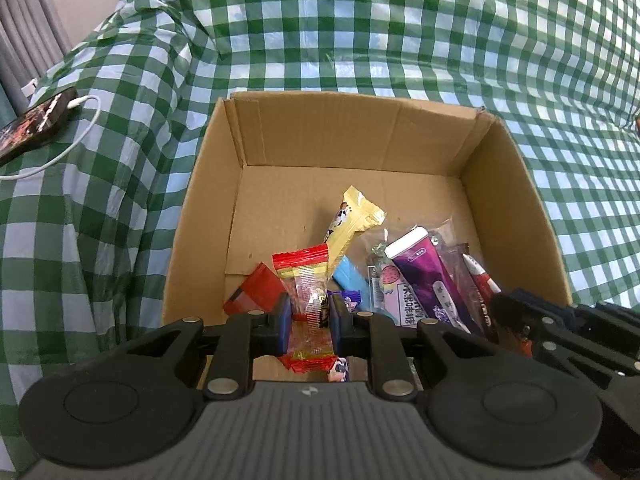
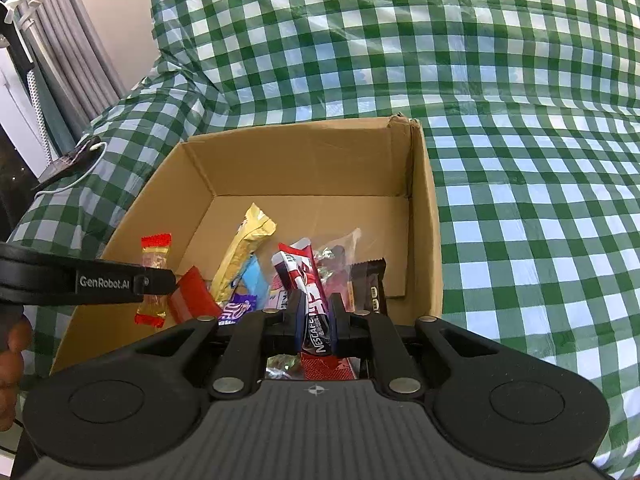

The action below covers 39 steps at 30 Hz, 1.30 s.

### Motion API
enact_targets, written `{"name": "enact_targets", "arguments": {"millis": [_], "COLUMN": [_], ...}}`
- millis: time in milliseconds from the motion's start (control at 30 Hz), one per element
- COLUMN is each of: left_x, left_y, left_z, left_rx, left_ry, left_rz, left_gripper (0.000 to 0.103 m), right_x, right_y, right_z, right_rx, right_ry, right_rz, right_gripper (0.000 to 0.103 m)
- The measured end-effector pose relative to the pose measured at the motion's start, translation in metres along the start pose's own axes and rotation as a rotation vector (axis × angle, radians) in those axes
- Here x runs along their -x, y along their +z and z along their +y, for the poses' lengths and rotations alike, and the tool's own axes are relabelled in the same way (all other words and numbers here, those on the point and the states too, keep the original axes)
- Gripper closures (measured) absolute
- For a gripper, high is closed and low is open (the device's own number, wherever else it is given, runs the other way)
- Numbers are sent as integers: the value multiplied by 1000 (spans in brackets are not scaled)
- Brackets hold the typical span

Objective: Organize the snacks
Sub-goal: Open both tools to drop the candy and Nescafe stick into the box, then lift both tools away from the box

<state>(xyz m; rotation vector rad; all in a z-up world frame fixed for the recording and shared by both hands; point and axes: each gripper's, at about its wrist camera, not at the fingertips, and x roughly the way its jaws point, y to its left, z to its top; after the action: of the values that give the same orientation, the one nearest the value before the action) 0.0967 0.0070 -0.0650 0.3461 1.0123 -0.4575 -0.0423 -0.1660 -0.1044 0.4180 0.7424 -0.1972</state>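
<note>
An open cardboard box on the green checked cloth holds several snacks: a yellow bar, a red pack, a blue pack, a purple tube. My left gripper is shut on a clear candy with red ends, held over the box's near side. My right gripper is shut on a red Nescafe stick, also over the box. A dark brown pack stands beside it.
A phone with a white charging cable lies on the cloth at the left. Grey curtains hang at the far left. The checked cloth rises behind the box.
</note>
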Motion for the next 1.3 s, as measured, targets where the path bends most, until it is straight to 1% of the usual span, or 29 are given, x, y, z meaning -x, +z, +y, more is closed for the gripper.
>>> {"name": "enact_targets", "arguments": {"millis": [33, 67, 100, 133, 167, 200, 233, 300, 400, 500, 667, 767, 833, 933, 1033, 1200, 1267, 1300], "left_x": [-2, -3, -3, 0, 6, 12, 16, 25, 43, 63, 98, 116, 128, 145, 157, 175, 181, 184], "left_y": [1, 2, 2, 2, -1, -4, -6, -14, -37, -61, -98, -118, -130, -147, -160, -176, -180, -182], "left_z": [-1, -2, -4, -5, -6, -7, -8, -9, -6, 3, 14, 16, 15, 15, 13, 16, 16, 15], "left_rx": [-15, -31, -44, -48, -56, -82, -110, -137, -119, -62, 45, 58, 60, 71, 74, 110, 121, 119], "left_ry": [3, 18, 54, 87, 112, 118, 116, 124, 118, 98, 79, 84, 85, 73, 75, 45, 47, 62], "left_rz": [-8, -19, -40, -71, -115, -145, -149, -138, -126, -104, -88, -89, -103, -142, -162, -217, -228, -232], "left_gripper": [63, 27, 0, 1, 0, 0, 0, 0, 0, 0, 0, 0, 0, 0, 0, 0, 0, 0], "right_x": [-3, -6, -8, -11, -11, -10, -6, 6, 27, 53, 93, 110, 122, 137, 147, 159, 164, 166], "right_y": [1, 2, 3, 5, 7, 8, 8, 6, -4, -18, -46, -62, -72, -83, -94, -111, -114, -116], "right_z": [-1, -1, -2, -4, -5, -7, -8, -6, 7, 24, 47, 62, 77, 95, 106, 109, 109, 110], "right_rx": [-3, -11, -24, -46, -65, -94, -115, -114, -44, 0, 15, 11, 31, 70, 103, 109, 110, 114], "right_ry": [1, 6, 9, 9, 7, 0, -5, 0, 6, -9, -45, -74, -85, -117, -177, -195, -198, -202], "right_rz": [1, 5, 11, 20, 29, 33, 23, -9, -32, -60, -96, -101, -105, -142, -168, -188, -191, -194], "right_gripper": [88, 86, 84, 75, 63, 38, 24, 20, 10, 6, 3, 2, 2, 0, 0, 0, 0, 0]}}
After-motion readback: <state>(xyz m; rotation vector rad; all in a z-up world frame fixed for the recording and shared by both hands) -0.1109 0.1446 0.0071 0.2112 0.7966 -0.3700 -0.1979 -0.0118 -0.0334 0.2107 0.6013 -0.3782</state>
